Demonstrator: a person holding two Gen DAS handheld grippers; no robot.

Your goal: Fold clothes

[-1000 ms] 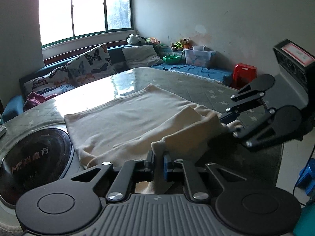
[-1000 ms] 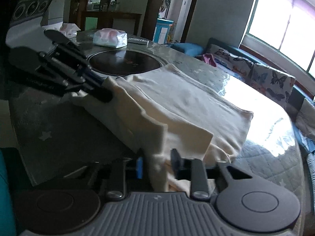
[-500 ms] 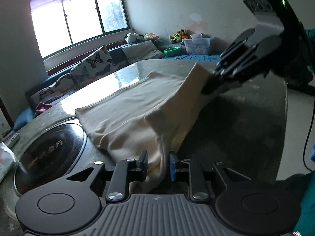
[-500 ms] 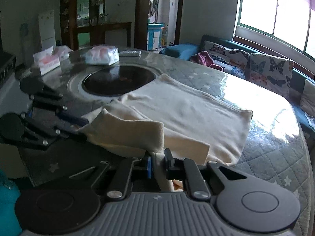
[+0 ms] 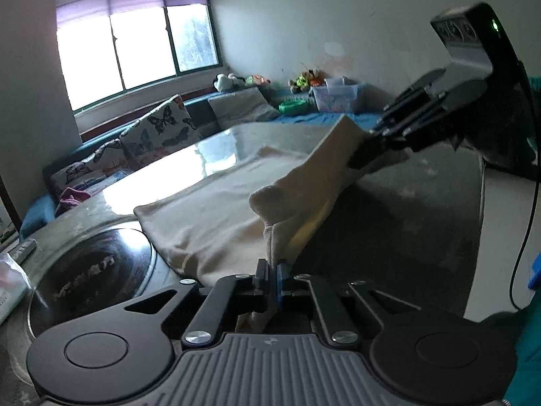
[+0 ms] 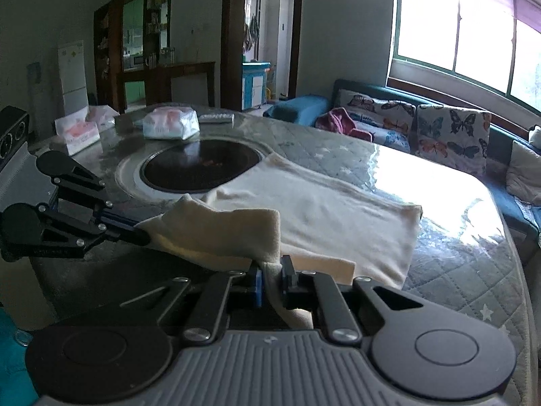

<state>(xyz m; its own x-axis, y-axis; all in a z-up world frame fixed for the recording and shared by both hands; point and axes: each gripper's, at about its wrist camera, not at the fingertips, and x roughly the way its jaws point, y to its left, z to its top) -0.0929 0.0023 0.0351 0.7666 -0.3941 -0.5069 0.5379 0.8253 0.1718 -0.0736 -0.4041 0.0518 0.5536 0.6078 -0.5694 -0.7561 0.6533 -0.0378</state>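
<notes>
Cream garment (image 6: 331,213) lies flat on tabletop (image 6: 456,264), long axis running L-R between the claws, near hem lifted. Left claw (image 5: 271,272) & right claw (image 6: 270,272) both clamped tight on hem corners. Bare tabletop beyond far edge; round black inset (image 6: 203,165) beside its left end.

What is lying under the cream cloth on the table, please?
The cream cloth lies on the quilted table cover, and one corner overlaps the rim of the round black hotplate. The lifted edge shows only the cloth's own lower layer. Anything under the flat part is hidden.
</notes>
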